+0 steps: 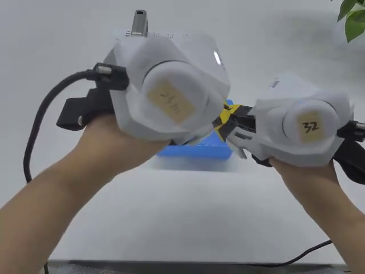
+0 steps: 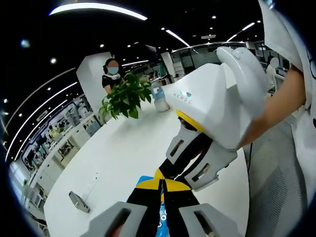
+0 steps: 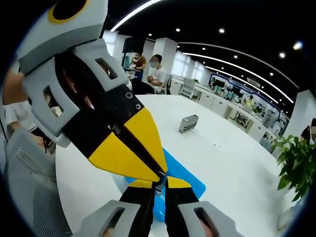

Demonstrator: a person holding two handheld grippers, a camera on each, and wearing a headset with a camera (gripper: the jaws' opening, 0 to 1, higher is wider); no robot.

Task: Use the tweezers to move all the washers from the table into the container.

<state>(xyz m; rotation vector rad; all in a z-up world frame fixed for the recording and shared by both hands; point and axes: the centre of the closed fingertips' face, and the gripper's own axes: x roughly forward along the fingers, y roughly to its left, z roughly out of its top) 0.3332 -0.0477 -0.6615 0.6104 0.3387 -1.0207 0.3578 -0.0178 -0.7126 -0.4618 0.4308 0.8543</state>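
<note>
from the left gripper view, the left gripper [image 2: 163,186] rises from the bottom with its yellow-tipped jaws drawn together, a thin slit between them. the right gripper [image 2: 159,174] comes down from the right, white housing uppermost, jaws pressed close, its yellow tip touching the left one's tips. a sliver of the blue container [image 2: 161,219] shows between the left jaws. on the white table [image 2: 123,158] a small grey metal piece [image 2: 79,201] lies well to the left. at the far edge stand a leafy plant [image 2: 126,96] and a pale bottle [image 2: 159,98].
</note>
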